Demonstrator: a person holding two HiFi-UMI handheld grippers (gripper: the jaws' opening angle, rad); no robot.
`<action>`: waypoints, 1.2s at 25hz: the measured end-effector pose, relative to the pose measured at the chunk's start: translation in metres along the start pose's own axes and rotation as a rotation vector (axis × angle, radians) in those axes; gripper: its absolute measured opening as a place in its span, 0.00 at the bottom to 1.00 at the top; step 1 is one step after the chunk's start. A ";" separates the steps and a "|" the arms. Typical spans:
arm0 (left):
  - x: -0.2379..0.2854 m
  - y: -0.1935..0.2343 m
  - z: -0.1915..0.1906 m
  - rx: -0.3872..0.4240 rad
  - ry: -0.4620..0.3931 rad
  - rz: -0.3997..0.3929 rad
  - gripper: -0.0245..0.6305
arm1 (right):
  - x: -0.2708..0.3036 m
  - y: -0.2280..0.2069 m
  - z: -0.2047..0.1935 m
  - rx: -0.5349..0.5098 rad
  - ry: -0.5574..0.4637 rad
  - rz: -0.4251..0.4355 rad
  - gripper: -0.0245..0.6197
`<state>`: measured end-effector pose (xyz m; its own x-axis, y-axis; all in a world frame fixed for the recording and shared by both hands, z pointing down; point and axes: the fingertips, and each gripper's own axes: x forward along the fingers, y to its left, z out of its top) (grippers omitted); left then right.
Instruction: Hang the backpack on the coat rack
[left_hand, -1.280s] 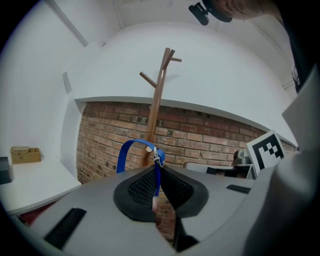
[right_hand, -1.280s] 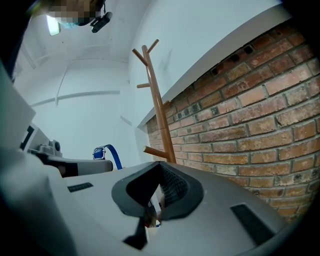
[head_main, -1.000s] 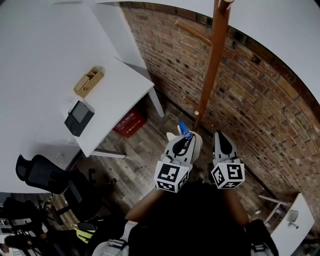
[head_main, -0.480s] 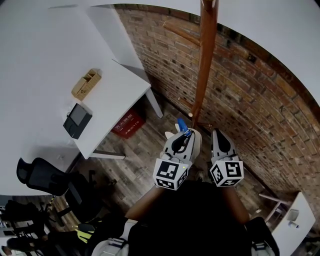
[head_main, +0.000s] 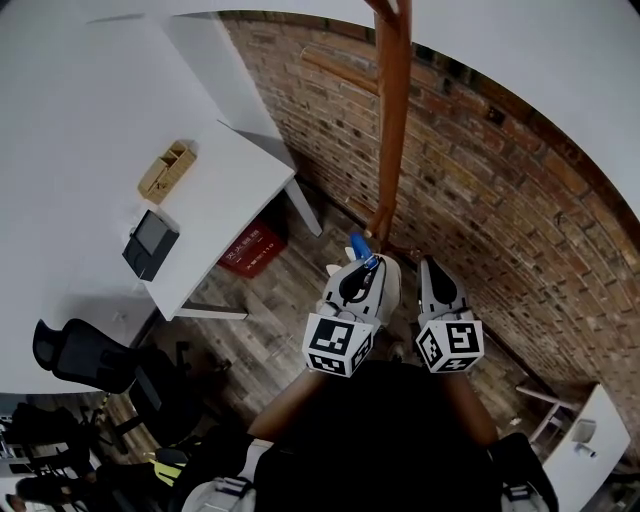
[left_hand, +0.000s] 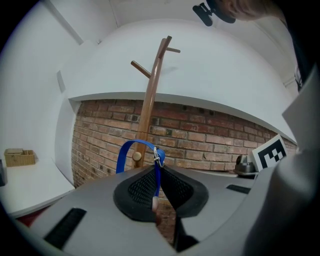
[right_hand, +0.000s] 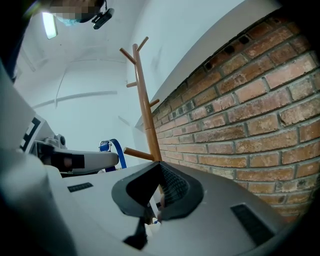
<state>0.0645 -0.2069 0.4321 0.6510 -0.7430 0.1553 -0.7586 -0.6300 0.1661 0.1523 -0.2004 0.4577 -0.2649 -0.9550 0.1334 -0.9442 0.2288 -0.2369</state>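
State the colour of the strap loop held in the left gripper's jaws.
The strap loop is blue; it shows best in the left gripper view.

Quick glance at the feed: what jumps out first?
The tall wooden coat rack rising against the brick wall, dead ahead. Next, the bright blue strap looping up from the left tool, whose jaws are pinched on it. The right tool pinches a pale strip.
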 end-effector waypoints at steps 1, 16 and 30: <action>0.002 0.000 0.000 0.001 0.001 0.000 0.08 | 0.001 -0.002 -0.001 -0.001 0.002 0.000 0.06; 0.024 -0.005 -0.001 -0.003 0.009 0.020 0.08 | 0.010 -0.021 -0.002 -0.003 0.025 0.027 0.06; 0.036 -0.003 -0.005 -0.003 0.017 0.033 0.08 | 0.021 -0.030 -0.001 0.008 0.026 0.044 0.06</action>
<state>0.0904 -0.2310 0.4421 0.6258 -0.7596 0.1774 -0.7798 -0.6044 0.1632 0.1748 -0.2267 0.4688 -0.3110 -0.9388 0.1481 -0.9302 0.2687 -0.2502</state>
